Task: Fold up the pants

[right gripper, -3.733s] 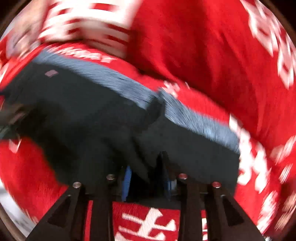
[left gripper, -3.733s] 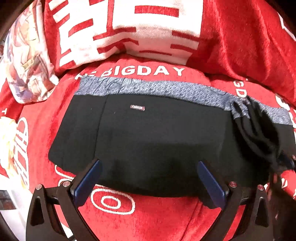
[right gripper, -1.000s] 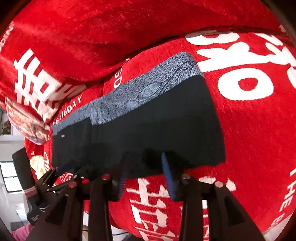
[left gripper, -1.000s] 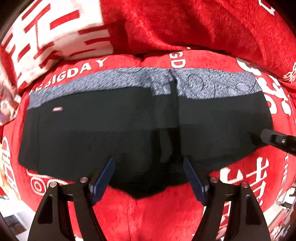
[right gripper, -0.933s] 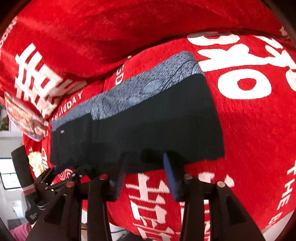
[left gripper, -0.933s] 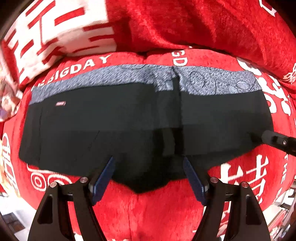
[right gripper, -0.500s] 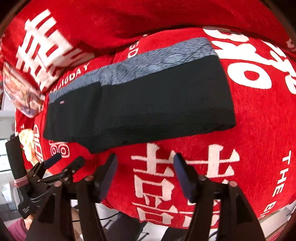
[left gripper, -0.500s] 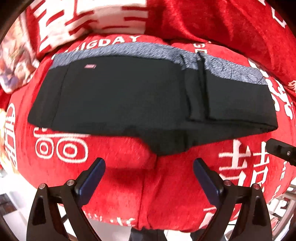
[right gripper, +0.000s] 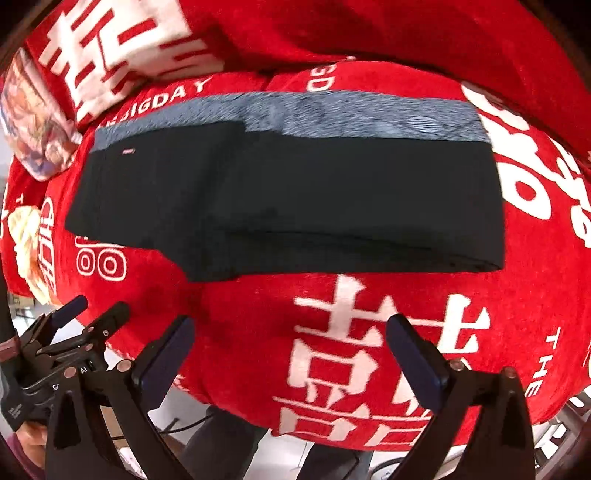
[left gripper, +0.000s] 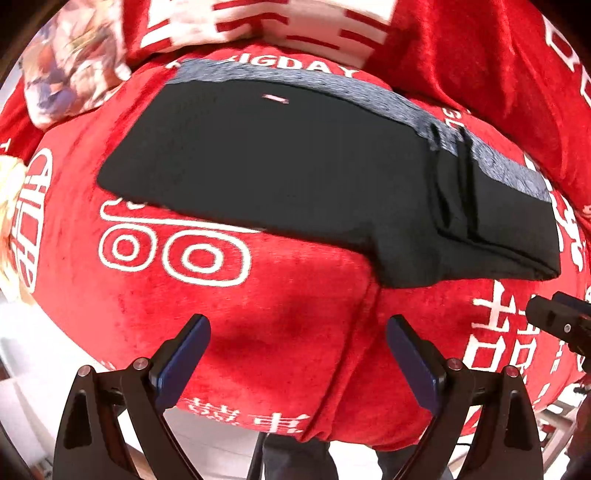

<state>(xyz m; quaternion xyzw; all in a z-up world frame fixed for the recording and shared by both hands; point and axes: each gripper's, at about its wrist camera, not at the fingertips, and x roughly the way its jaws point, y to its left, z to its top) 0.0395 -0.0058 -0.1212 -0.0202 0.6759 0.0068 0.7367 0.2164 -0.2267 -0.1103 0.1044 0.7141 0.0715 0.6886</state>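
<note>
The black pants [left gripper: 295,170] lie flat on a red blanket [left gripper: 280,321] with white characters and letters, which covers a soft cushioned surface; I cannot tell if it is a sofa or a bed. The pants form a long band that runs along the back part of this surface, close to the red back cushion [right gripper: 369,33], and the grey waistband [right gripper: 332,114] is on the far side, next to the letters "BIGDAY". A small light label [left gripper: 275,98] sits on the black cloth near the waistband. In the right wrist view, a second layer of black cloth lies on top over the right part, and its near edge makes a thick fold. The left tool [left gripper: 297,350] hangs over the front edge of the surface, with its two blue pads wide apart and only red blanket between them; it does not touch the pants. The right tool [right gripper: 291,350] is also above the front edge, near a large white character, and its jaws are opening, with nothing between them. At the back left corner lie a white and red cushion [right gripper: 122,48] and a colourful flowered pillow [left gripper: 70,70].
</note>
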